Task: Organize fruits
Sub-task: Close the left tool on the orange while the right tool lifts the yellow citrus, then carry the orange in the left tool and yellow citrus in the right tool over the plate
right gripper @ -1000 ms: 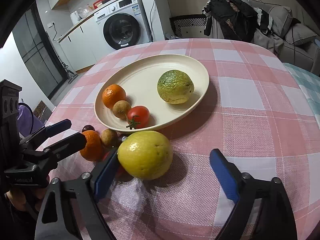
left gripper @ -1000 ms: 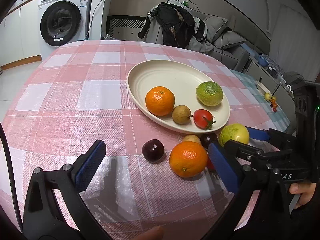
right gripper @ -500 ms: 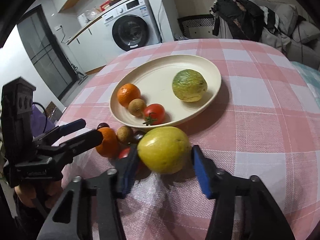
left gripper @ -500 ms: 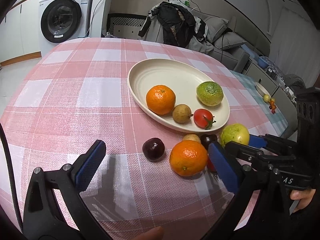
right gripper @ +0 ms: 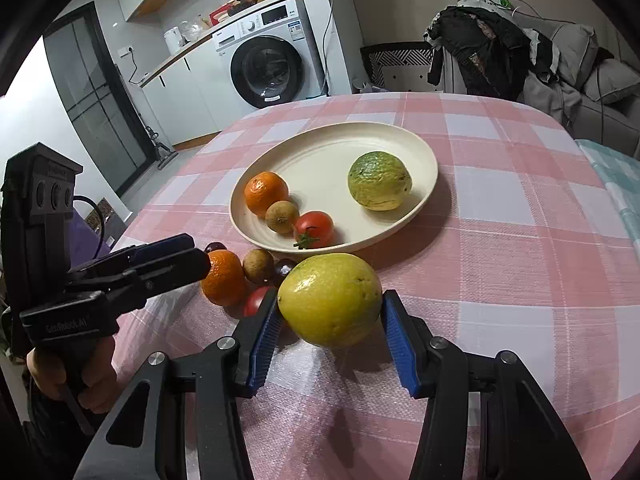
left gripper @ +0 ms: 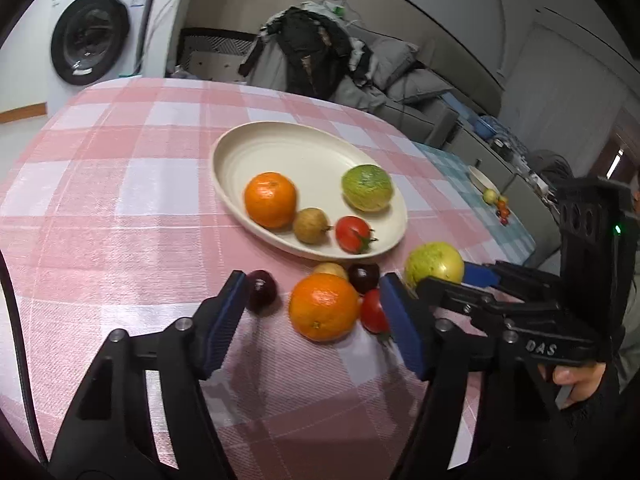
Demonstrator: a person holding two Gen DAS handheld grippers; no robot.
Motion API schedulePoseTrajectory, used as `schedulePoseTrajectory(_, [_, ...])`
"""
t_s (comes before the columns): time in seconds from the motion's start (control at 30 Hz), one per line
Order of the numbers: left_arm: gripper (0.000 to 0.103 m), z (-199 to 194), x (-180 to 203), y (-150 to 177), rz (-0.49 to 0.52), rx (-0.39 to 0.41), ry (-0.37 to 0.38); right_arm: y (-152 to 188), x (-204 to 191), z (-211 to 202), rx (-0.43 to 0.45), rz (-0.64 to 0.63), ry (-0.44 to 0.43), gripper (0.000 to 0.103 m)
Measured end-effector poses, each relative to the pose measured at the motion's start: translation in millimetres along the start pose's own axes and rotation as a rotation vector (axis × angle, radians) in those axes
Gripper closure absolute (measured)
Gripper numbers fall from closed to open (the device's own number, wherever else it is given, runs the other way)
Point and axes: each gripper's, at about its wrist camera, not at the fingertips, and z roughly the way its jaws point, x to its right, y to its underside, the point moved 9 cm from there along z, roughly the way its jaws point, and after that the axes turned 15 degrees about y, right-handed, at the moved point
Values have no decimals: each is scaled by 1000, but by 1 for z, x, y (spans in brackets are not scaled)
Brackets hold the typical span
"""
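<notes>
A cream plate (left gripper: 280, 148) (right gripper: 320, 152) holds an orange (left gripper: 270, 199), a small brown fruit (left gripper: 310, 225), a tomato (left gripper: 353, 234) and a green fruit (left gripper: 366, 187). On the cloth in front lie an orange (left gripper: 323, 306) (right gripper: 223, 282), a dark plum (left gripper: 261, 290), a second plum (left gripper: 363, 277), a brown fruit (right gripper: 258, 265) and a tomato (left gripper: 374, 316). My right gripper (right gripper: 330, 330) is shut on a yellow-green fruit (right gripper: 330, 298) (left gripper: 434, 266) and holds it just off the cloth. My left gripper (left gripper: 312, 320) is open, its pads either side of the loose orange.
The table has a pink checked cloth (left gripper: 120, 200). A washing machine (right gripper: 272, 68) stands behind it, and a chair piled with clothes (left gripper: 308, 56) and a sofa are at the far side. A second small plate with fruit (left gripper: 486, 184) sits on a teal cloth to the right.
My right gripper closed on the yellow-green fruit and lifted it slightly. My left gripper moved forward so its open pads now flank the loose orange.
</notes>
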Motion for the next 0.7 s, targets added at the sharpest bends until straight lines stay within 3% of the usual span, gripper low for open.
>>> schedulePoseTrajectory(0.2, [55,6,17,8,58,-39,31,-2,1,-5,11,4,-2,51])
schedulePoseTrajectory(0.7, [57,21,4,17,42,-107,-12,-5,1,-7,18,6,-5,51])
